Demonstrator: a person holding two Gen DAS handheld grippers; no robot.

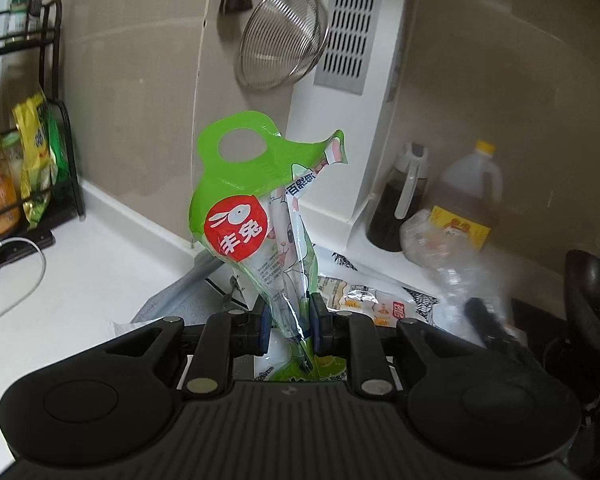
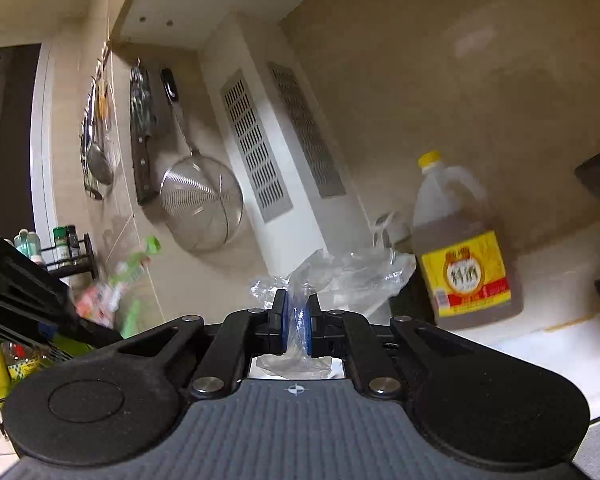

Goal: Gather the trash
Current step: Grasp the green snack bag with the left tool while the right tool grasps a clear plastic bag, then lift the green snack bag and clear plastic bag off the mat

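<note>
My left gripper (image 1: 287,322) is shut on a green and clear snack bag (image 1: 256,204) with a red rabbit label, held upright above the counter. My right gripper (image 2: 296,322) is shut on a crumpled clear plastic wrapper (image 2: 340,272) and holds it up in the air. That wrapper also shows blurred at the right of the left wrist view (image 1: 444,248), with the right gripper's dark finger (image 1: 484,320) below it. The green bag shows blurred at the left of the right wrist view (image 2: 132,264). More wrappers (image 1: 364,300) lie on the counter behind the left gripper.
A white counter (image 1: 80,272) runs along a tiled wall. A black spice rack (image 1: 28,160) stands at the left. An oil jug (image 1: 464,200) and a dark sauce bottle (image 1: 400,196) stand in the corner. A metal strainer (image 1: 280,40) hangs on the wall. A black wok (image 1: 596,300) sits at the right.
</note>
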